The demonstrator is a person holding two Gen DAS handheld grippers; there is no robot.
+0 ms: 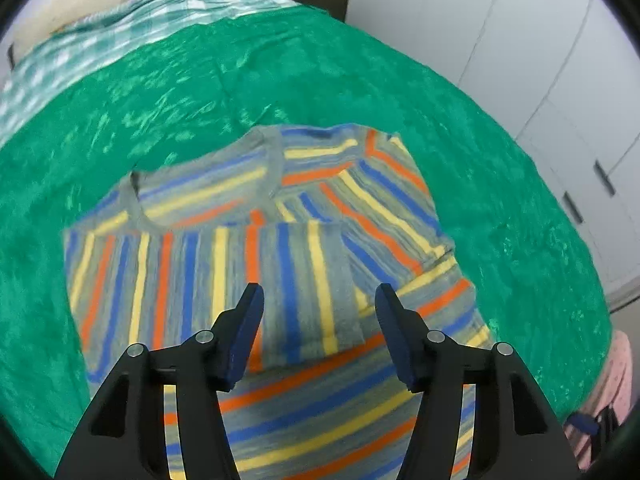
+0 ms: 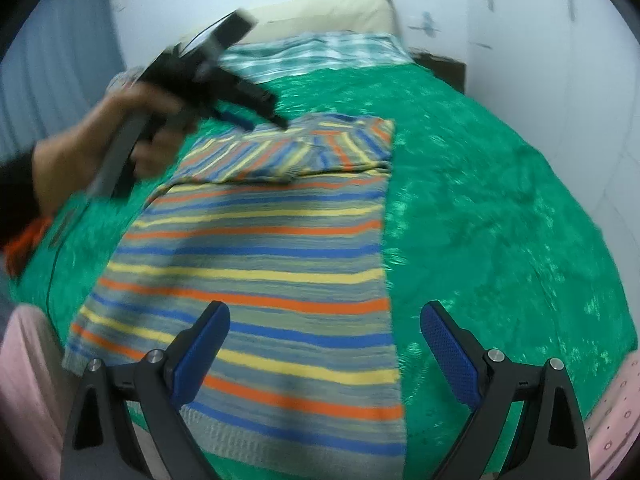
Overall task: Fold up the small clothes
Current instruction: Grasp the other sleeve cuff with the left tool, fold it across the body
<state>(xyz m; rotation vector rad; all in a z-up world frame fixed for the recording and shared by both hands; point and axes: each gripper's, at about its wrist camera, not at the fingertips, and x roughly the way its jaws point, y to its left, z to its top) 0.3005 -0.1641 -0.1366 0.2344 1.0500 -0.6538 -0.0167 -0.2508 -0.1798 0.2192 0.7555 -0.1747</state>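
Far left in the right wrist view, a hand (image 2: 132, 136) holds the left gripper (image 2: 256, 114) above the upper left of the striped sweater (image 2: 256, 264); the picture is blurred there, so how its jaws stand is taken from its own camera. In the left wrist view the left gripper (image 1: 318, 300) has its jaws parted with nothing between them, hanging over a sleeve (image 1: 224, 276) already folded across the chest, the grey collar (image 1: 200, 184) just beyond. Middle: the sweater lies flat on the green bedspread (image 2: 500, 200), its long axis running from the hem nearest the right camera away to the collar, stripes crossing that axis. Both sleeves look folded in at the far end, though the second one is probably only loosely laid. Right: the right gripper (image 2: 326, 314) has its jaws spread wide and empty, hovering over the hem end, with the sweater's straight right edge running away from a point between them. Judgement: the lengthwise fold is next; the hem is nearer the right hand, the collar end nearer the left. A checked blanket (image 2: 320, 52) lies beyond, at the head of the bed.
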